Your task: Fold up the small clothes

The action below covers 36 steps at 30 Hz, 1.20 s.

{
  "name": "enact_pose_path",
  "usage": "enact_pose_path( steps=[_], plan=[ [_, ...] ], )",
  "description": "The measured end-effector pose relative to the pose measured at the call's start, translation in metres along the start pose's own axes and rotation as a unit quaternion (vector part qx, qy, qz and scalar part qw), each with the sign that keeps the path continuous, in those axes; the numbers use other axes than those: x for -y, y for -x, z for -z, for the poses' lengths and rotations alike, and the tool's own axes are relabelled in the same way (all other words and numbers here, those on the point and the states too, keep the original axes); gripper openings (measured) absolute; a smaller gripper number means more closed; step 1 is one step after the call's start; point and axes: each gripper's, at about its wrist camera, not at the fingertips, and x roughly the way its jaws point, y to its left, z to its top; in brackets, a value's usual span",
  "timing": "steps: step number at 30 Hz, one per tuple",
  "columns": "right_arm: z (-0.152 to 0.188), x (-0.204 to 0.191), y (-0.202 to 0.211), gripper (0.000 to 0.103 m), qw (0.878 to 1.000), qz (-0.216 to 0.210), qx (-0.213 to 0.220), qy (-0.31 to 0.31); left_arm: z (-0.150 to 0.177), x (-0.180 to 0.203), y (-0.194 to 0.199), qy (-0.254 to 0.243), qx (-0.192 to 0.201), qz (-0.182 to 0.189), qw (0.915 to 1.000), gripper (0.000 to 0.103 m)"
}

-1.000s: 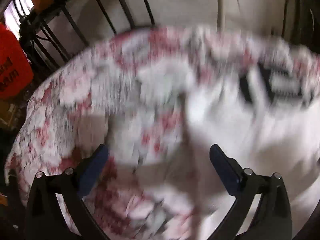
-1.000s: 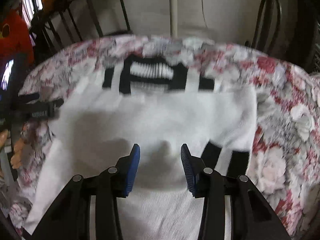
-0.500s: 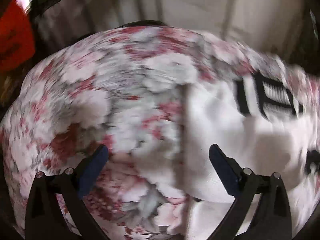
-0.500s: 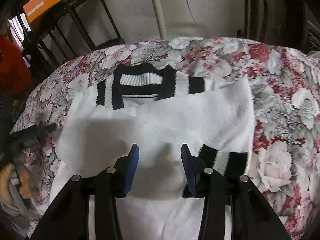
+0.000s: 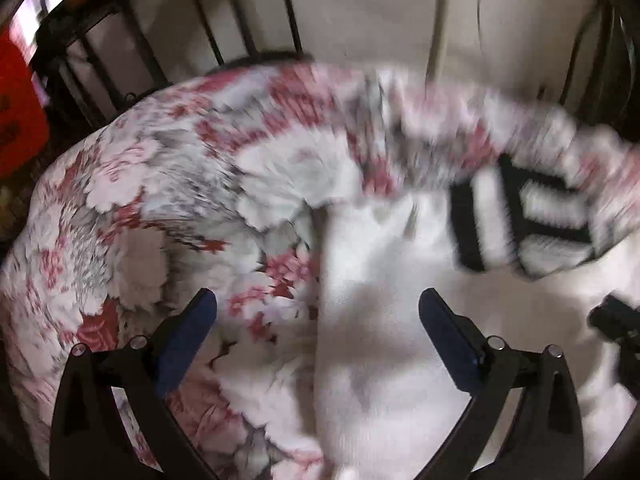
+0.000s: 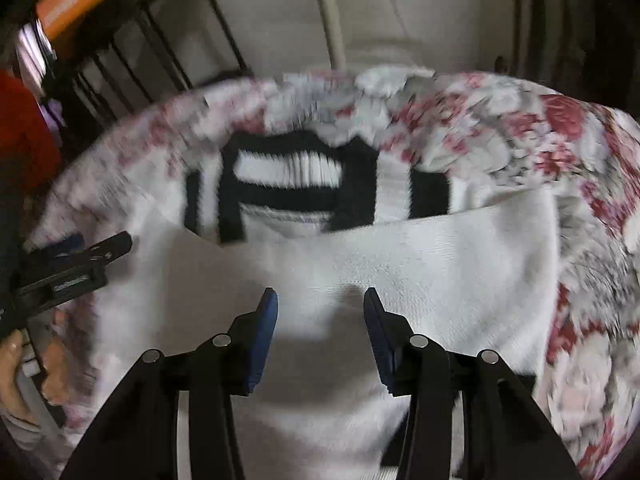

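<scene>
We are looking down over a floral cloth [image 5: 168, 184] in pinks, reds and greys, and on it lies the white garment [image 6: 400, 264] with black stripes at its ribbed collar [image 6: 288, 184]. From the right wrist view the garment sits spread flat across the middle of the cloth, collar at the far edge, its right side ending in a straight vertical edge with flowered cloth showing beyond it. A black-striped cuff [image 6: 520, 380] peeks out low on the right, partly behind our tool.

Our right gripper [image 6: 320, 312] hangs over the white body of the garment, its blue pads [image 6: 266, 332] parted with bare fabric visible between them; nothing is pinched, the jaws are released. Whether the tips touch the cloth below we cannot tell.

Over on the left wrist view, much of the picture is smeared by blur. Our left gripper [image 5: 316, 312] stands with its jaws spread wide, straddling the garment's left edge [image 5: 324, 280]: flowered cloth under the left finger, white fabric under the right. It grips nothing either.

In the right view we catch the left tool at the far left, with the hand [image 6: 24, 364] that carries it just below. Behind the cloth we see a pale wall [image 6: 420, 8], dark metal bars [image 5: 136, 40], an orange box [image 6: 80, 0] and something red [image 5: 16, 112] at the left margin.
</scene>
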Motion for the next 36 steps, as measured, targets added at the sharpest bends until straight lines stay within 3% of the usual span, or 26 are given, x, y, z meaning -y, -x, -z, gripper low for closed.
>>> enact_pose_path(
  steps=[1,6,8,10,11,13,14,18,20,22,24,28,30,32,36],
  plan=[
    [0.003,0.001,-0.007,0.046,1.0,0.001,0.0,0.005,0.006,0.013,-0.024,-0.032,-0.025,-0.027,0.9988,0.099],
    [-0.004,0.006,0.0,0.045,1.0,-0.008,0.02,-0.002,0.011,0.008,-0.022,-0.016,-0.005,-0.016,0.9997,0.099],
    [-0.009,0.015,0.016,0.045,0.998,-0.017,0.041,-0.034,0.011,0.0,0.003,0.011,0.029,0.025,0.9992,0.099],
    [-0.011,0.026,0.025,0.047,0.998,-0.018,0.042,-0.054,0.014,0.0,0.012,0.023,0.028,0.065,0.9972,0.099],
    [-0.01,0.034,0.026,0.047,0.997,-0.003,0.033,-0.063,0.018,0.007,0.008,0.008,0.015,0.064,0.9978,0.099],
    [-0.003,0.046,0.015,0.051,0.997,0.031,-0.002,-0.073,0.033,0.027,-0.012,-0.043,-0.018,0.021,0.9987,0.099],
    [0.003,0.054,0.007,0.051,0.997,0.024,-0.021,-0.075,0.042,0.031,-0.014,-0.05,-0.004,0.015,0.9986,0.099],
    [0.011,0.05,0.04,0.049,0.996,0.028,0.013,-0.079,0.043,0.022,0.013,-0.03,-0.006,0.024,0.9992,0.098],
    [0.015,0.036,0.059,0.049,0.998,0.025,0.025,-0.059,0.049,0.016,0.032,-0.018,0.01,0.038,0.9991,0.098],
    [0.027,0.026,0.063,0.052,0.998,0.036,0.011,-0.043,0.057,0.019,0.035,-0.027,-0.004,0.039,0.9989,0.098],
    [0.049,0.022,0.043,0.052,0.998,0.05,-0.041,-0.026,0.072,0.034,0.016,-0.069,-0.05,0.008,0.9963,0.099],
    [0.06,0.009,0.05,0.052,0.995,0.085,-0.031,0.03,0.08,0.031,0.028,-0.045,-0.064,0.008,0.9969,0.098],
    [0.057,0.005,0.08,0.053,0.999,0.042,0.0,0.002,0.084,0.023,0.056,-0.033,-0.046,0.028,0.998,0.098],
    [0.058,0.007,0.104,0.059,0.999,0.03,0.019,-0.021,0.089,0.018,0.075,-0.035,-0.034,0.031,0.9983,0.098],
    [0.081,0.014,0.132,0.062,0.997,0.012,0.004,-0.075,0.116,0.009,0.105,-0.037,-0.035,0.039,0.9979,0.098]
  ],
)
